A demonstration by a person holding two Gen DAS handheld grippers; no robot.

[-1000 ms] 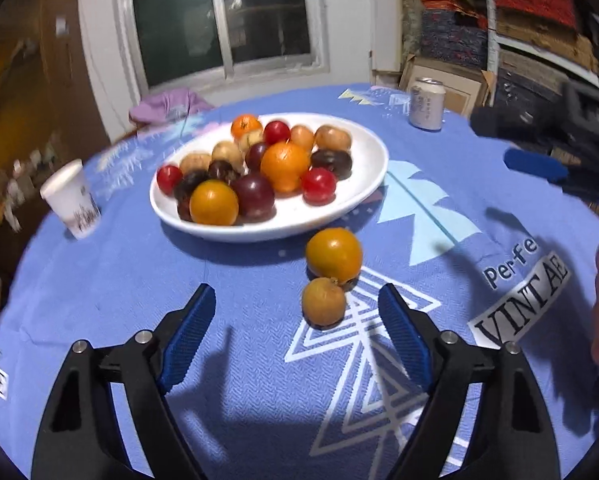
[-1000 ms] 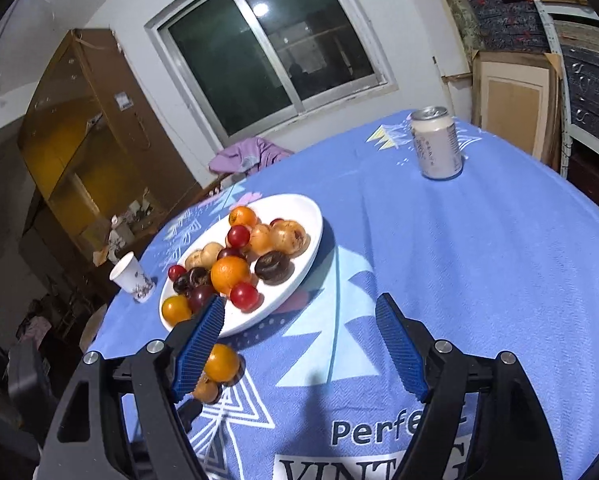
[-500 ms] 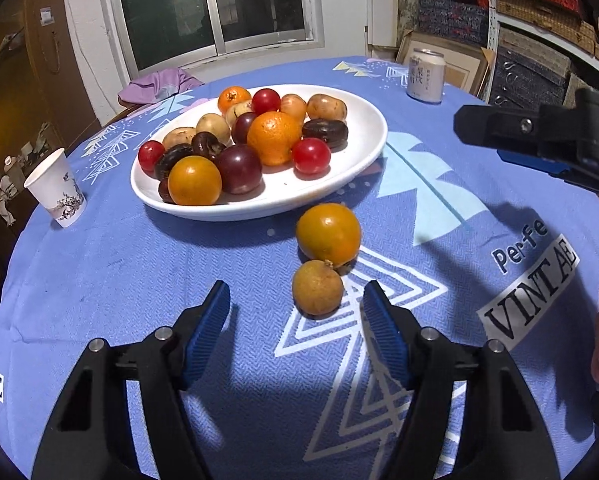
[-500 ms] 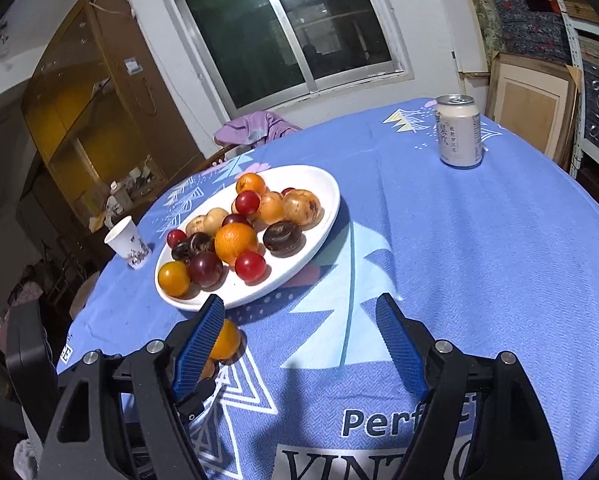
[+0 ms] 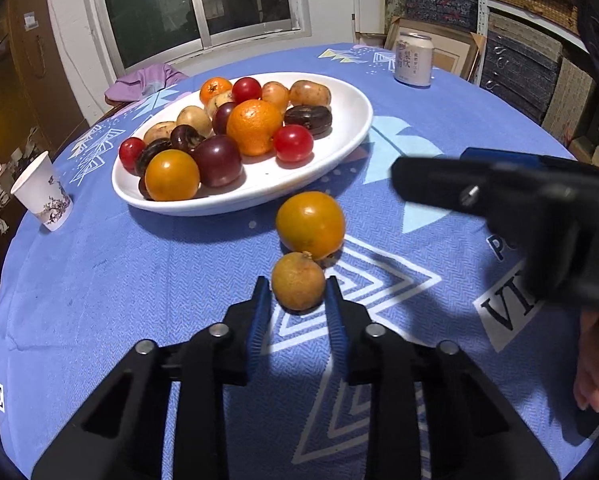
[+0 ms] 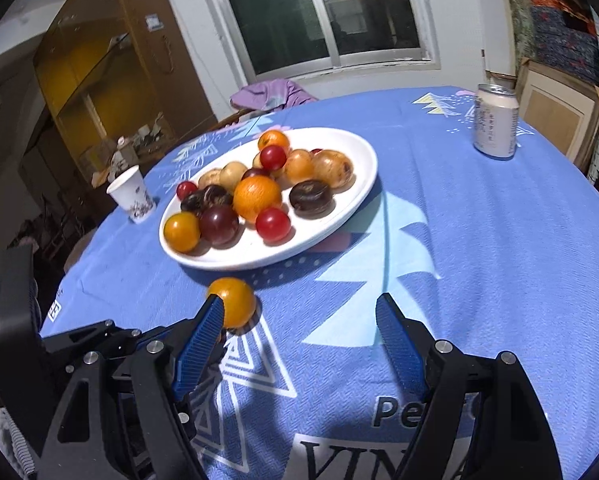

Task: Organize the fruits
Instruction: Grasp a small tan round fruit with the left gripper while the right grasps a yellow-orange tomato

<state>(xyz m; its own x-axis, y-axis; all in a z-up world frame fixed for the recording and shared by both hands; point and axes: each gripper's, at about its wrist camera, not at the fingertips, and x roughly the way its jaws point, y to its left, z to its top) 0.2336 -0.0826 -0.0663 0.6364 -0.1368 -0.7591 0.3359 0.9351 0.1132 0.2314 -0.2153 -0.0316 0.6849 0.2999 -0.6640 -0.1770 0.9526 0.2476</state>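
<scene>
A white oval plate (image 5: 339,148) holds several fruits: oranges, red cherry tomatoes, dark plums, brownish ones. It also shows in the right wrist view (image 6: 363,184). On the blue cloth in front of it lie an orange fruit (image 5: 310,225) and a small brownish-yellow fruit (image 5: 298,287), touching. My left gripper (image 5: 298,292) has its blue pads on both sides of the small fruit, closed on it on the cloth. My right gripper (image 6: 299,316) is open and empty, above the cloth right of the orange fruit (image 6: 232,307).
A paper cup (image 5: 43,194) stands at the table's left edge. A drink can (image 5: 413,59) stands at the far right. The right gripper's black body (image 5: 519,208) hangs close on the right of the left gripper. Stacked boxes line the right wall.
My left gripper moved forward and narrowed from wide open until its pads closed on the small brownish-yellow fruit. The right gripper shifted closer, still open.
</scene>
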